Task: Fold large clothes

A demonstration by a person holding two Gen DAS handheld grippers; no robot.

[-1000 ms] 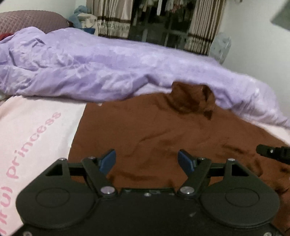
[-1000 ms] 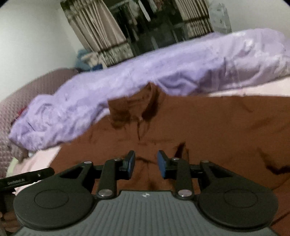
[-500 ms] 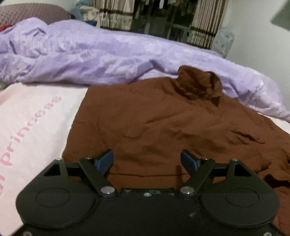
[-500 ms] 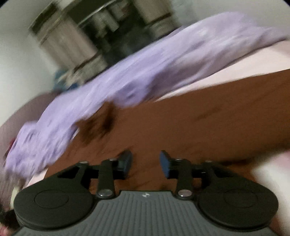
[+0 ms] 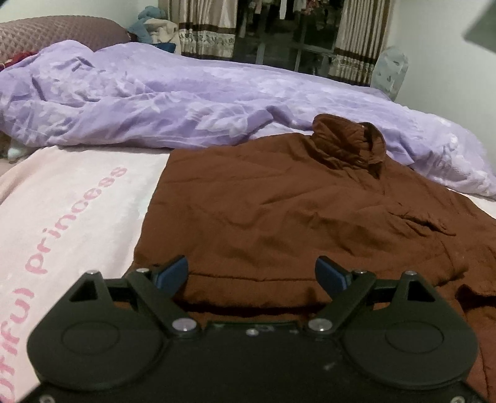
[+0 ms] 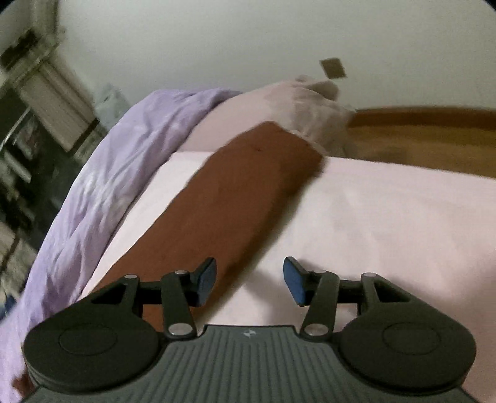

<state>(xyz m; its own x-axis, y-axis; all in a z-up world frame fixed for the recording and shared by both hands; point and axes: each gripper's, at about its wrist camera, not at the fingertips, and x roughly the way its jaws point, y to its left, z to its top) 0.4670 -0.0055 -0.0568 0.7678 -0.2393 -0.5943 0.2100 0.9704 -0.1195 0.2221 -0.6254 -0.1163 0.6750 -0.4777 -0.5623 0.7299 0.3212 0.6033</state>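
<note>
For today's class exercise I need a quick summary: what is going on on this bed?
A person with a handheld gripper in each hand is folding a large brown collared shirt spread on a pale pink bedsheet, beside a crumpled lilac duvet. The left gripper hovers over the shirt's near hem, jaws wide. The right gripper points along a long brown sleeve, the sleeve's edge between its jaws. Both pairs of jaws have just been opening; neither grips cloth.

Place: a home bedroom
Bed: a pink sheet (image 5: pixel 77 198) is covering it, printed "princess"
Bedding: a purple duvet (image 5: pixel 186 102) is lying rumpled along the far side
Window: striped curtains (image 5: pixel 204 28) are hanging beside dark glass
Floor: wood (image 6: pixel 418 139) is showing past the bed
</note>
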